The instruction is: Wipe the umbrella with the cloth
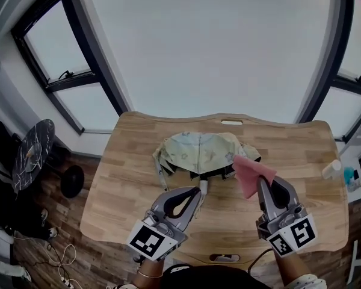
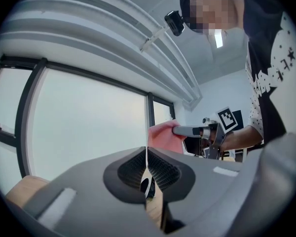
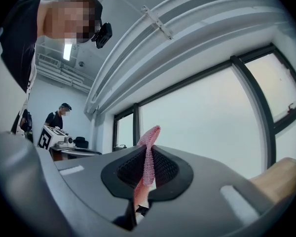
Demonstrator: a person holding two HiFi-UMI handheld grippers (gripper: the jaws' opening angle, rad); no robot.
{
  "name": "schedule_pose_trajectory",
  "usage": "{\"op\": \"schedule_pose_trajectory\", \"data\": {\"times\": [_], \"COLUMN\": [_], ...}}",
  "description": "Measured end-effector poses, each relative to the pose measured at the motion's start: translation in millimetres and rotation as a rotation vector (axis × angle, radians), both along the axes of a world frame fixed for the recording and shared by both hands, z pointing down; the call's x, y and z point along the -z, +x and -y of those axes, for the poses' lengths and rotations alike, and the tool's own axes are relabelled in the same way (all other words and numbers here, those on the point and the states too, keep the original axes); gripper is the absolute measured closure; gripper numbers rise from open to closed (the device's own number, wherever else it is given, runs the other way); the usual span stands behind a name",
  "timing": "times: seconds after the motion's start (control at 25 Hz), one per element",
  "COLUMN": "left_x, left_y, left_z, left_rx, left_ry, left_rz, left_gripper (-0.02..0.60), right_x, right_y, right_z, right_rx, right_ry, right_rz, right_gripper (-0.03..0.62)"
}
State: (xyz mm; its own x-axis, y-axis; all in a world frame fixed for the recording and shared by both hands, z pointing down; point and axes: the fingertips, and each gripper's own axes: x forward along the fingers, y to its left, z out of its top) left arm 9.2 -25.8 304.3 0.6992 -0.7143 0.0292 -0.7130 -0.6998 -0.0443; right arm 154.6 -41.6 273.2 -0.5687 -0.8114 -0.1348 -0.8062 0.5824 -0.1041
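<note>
Wooden bench (image 1: pixel 126 179) sits in front of big dark-framed windows (image 1: pixel 66 77). White bottle (image 1: pixel 332 169) at bench's right edge. Dark round object (image 1: pixel 72 181) and cables (image 1: pixel 60 264) on floor (image 1: pixel 30 257), left. Second person (image 3: pixel 56 118) stands far back.

The left gripper (image 1: pixel 200 192) is pointing forward and slightly inward, its jaws pressing together, with the person's left wrist (image 1: pixel 145 274) showing just behind its marker cube. The right gripper (image 1: pixel 260 182) is reaching forward alongside it, apart from it. Its jaws are clamping a fold of the pink cloth (image 1: pixel 251 172), which is sticking out past the tips, and the right forearm (image 1: pixel 292 270) is trailing behind.
</note>
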Motion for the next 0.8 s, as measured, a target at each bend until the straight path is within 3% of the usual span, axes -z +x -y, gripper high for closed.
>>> {"op": "schedule_pose_trajectory", "data": {"times": [0.12,0.28,0.44,0.8], "left_x": [-4.5,-10.5,-18.6,-43.9], "left_y": [-8.4,-25.1,-34.7,-60.5], "left_z": [9.1,26.0,38.9,80.8], "left_rx": [-0.031,-0.052,-0.081,-0.091], "left_ry": [-0.022,0.024,-0.023,-0.024], "left_rz": [0.004,-0.038,-0.025,-0.081], "left_gripper": [0.595,0.595,0.595,0.595], "right_x": [-1.8,-7.1,-14.5,-40.3], "right_y": [-9.7,-27.7,-44.3,-84.4], "right_z": [7.2,18.1,34.7,80.9], "right_rx": [-0.038,-0.079,-0.113,-0.141], "right_ry": [-0.006,-0.015,-0.035,-0.075], "right_rz": [-0.007,-0.026,-0.055,-0.121], "right_gripper": [0.568,0.568,0.568,0.568]}}
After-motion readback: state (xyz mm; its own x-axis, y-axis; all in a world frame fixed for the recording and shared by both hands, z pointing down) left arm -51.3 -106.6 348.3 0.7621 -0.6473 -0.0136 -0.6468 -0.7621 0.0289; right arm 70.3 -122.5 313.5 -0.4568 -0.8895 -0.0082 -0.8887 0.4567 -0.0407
